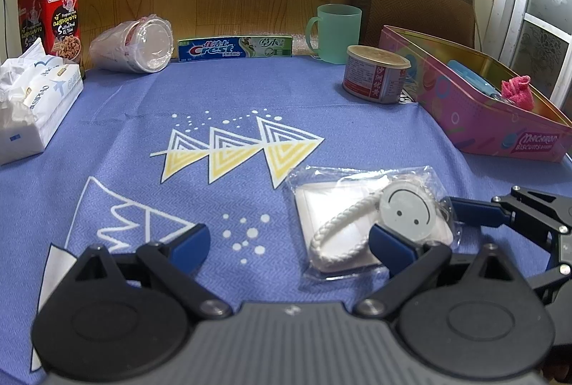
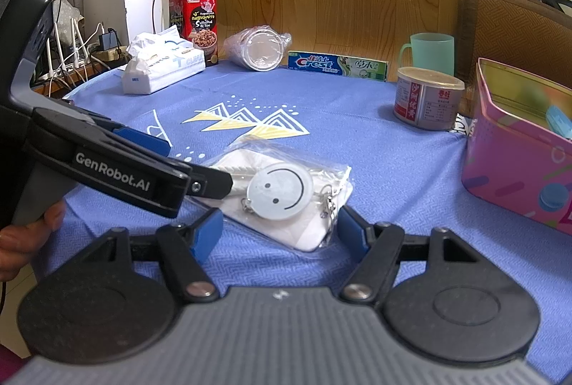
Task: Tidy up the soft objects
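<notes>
Hidden: the pink tin [image 1: 475,120] is running off frame, its contents hard to make out beyond a pink cloth [image 1: 517,91].
Packet: one clear bag [image 1: 361,224] holding a smiley disc and cord is lying on the blue cloth [image 1: 214,92] near the front.
Left gripper [image 1: 289,242]: jaws are standing wide, one pad touching the bag.
Right gripper [image 2: 280,224]: jaws are spread, straddling the bag's near end.
Room: open cloth is stretching behind the bag.
Count: one mug [image 1: 334,33], one can [image 1: 375,74], one toothpaste box [image 1: 236,47].
</notes>
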### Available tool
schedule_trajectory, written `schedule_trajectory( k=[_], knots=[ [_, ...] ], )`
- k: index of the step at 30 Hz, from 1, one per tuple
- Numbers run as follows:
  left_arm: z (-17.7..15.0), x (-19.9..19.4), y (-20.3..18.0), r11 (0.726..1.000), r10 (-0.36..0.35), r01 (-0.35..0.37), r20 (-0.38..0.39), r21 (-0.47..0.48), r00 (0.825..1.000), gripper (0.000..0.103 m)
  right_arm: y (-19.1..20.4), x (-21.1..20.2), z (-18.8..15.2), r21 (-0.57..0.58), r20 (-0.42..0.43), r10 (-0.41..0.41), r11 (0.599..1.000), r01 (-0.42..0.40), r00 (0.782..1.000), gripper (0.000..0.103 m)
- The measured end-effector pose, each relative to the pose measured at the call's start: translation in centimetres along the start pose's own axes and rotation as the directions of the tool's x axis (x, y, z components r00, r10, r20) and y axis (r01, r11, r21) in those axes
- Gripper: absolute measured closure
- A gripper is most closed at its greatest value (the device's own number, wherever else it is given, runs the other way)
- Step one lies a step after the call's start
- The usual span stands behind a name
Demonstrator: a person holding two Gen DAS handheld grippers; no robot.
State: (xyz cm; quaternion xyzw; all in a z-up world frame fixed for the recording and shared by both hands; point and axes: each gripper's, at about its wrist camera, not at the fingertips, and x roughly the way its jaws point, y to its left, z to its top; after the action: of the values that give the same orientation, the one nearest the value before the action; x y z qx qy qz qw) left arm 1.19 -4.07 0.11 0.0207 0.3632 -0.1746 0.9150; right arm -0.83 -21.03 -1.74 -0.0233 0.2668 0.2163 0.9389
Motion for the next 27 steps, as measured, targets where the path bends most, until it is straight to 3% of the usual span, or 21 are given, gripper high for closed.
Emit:
schedule_trajectory(
  k=[20, 27],
  knots=[
    [-0.2, -0.2, 0.4, 1.000, 0.007, -0.007, -0.004, 0.012, 1.000, 0.003, 0.7, -0.6, -0.5, -0.019, -0.004, -0.023, 1.000, 0.023, 1.000, 0.029],
    [-0.1, -0.5, 1.7, 0.999, 0.032, -0.032, -0.004, -0.009, 0.999, 0.005, 2.0, -0.5, -0.6, -0.038, 0.011, -0.039, 0.999, 0.039, 0.999, 0.034]
  ],
)
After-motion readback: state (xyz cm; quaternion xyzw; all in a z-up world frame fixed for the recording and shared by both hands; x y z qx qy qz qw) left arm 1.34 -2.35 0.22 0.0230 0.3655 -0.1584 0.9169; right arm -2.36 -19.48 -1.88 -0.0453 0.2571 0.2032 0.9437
